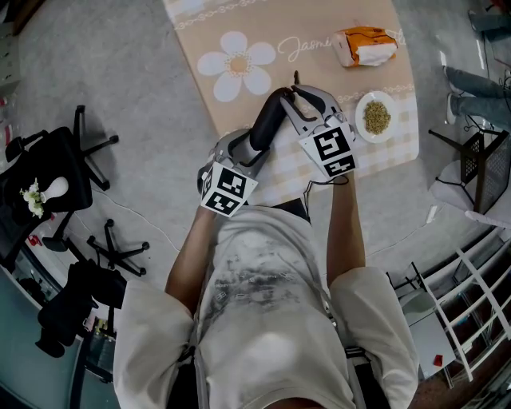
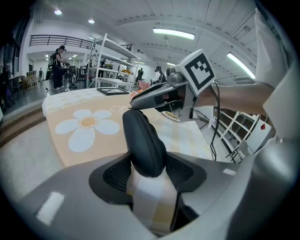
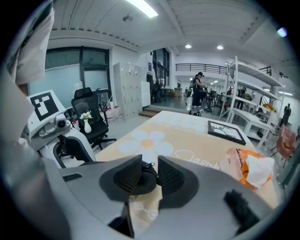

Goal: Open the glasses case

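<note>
Two grippers are pinching the black glasses case between their pads, the left gripper clamping one end, the right gripper squeezing the other beside the zipper pull, so unzipping is likely coming next.

Blk glasses case, beige floral cloth

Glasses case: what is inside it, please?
Nothing inside can be seen. The black glasses case looks zipped shut, and its shell covers whatever it holds. The left gripper grips one end and the right gripper grips the other, by the zip.
</note>
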Motion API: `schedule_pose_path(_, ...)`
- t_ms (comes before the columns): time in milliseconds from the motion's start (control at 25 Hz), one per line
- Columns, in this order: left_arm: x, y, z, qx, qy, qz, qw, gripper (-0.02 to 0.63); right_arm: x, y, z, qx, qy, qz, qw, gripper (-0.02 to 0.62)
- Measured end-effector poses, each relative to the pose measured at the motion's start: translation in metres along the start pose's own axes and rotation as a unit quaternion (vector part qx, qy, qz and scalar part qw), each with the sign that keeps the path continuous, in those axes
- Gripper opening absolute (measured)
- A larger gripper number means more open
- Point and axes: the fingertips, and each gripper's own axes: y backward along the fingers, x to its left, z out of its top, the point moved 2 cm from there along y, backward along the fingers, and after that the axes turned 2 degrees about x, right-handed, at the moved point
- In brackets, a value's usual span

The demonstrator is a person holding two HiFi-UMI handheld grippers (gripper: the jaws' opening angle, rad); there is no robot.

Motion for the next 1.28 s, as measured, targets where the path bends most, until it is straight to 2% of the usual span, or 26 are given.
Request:
schedule_pose_path(80, 0.0, 0.0, 0.0, 0.0, -0.001, 0.0, 1.0, 0.241, -0.003, -0.001, -0.001, 0.005, 0.001, -0.01, 1.0, 0.112)
schedule_pose_path(120, 0.0, 0.001, 0.0, 0.001, -0.002, 0.001, 1.0, 0.241, -0.007, -0.002, -0.004, 0.013, 0.004, -0.022, 1.0, 0.093)
schedule_pose_path(160, 0.0, 0.001, 0.0, 0.001, -0.003, 0.001, 1.0, 0.241, -0.011, -0.003, -0.009, 0.025, 0.008, -0.035, 0.999, 0.038)
schedule_pose_path(360, 0.0, 0.001, 0.0, 0.002, -0.003, -0.001, 1.0, 0.242, -0.019, -0.007, -0.024, 0.047, -0.005, -0.036, 0.998, 0.031)
schedule_pose_path(560, 0.0, 0.0, -0.001, 0.001, -0.002, -0.002, 1.0, 0.245, -0.019, -0.004, -0.024, 0.04, -0.026, -0.041, 0.998, 0.031)
schedule_pose_path(680, 0.0, 0.001, -0.001, 0.0, -0.003, -0.002, 1.0, 0.249, -0.011, 0.006, -0.016, 0.022, -0.038, -0.034, 0.998, 0.047)
schedule_pose_path(760, 0.0, 0.0, -0.001, 0.001, -0.006, -0.002, 1.0, 0.25, -0.001, 0.012, -0.01, 0.01, -0.04, -0.025, 0.999, 0.112)
schedule_pose_path(880, 0.0, -0.001, -0.001, 0.001, -0.007, -0.002, 1.0, 0.253, 0.013, 0.011, -0.004, 0.005, -0.029, -0.021, 0.999, 0.141)
schedule_pose_path(1120, 0.001, 0.004, 0.0, 0.003, -0.004, 0.002, 1.0, 0.256, 0.016, 0.006, -0.004, 0.01, -0.015, -0.027, 0.999, 0.143)
schedule_pose_path(1280, 0.001, 0.015, 0.011, -0.013, -0.009, 0.005, 0.9999, 0.245, 0.016, 0.008, -0.006, 0.011, -0.018, -0.023, 1.0, 0.143)
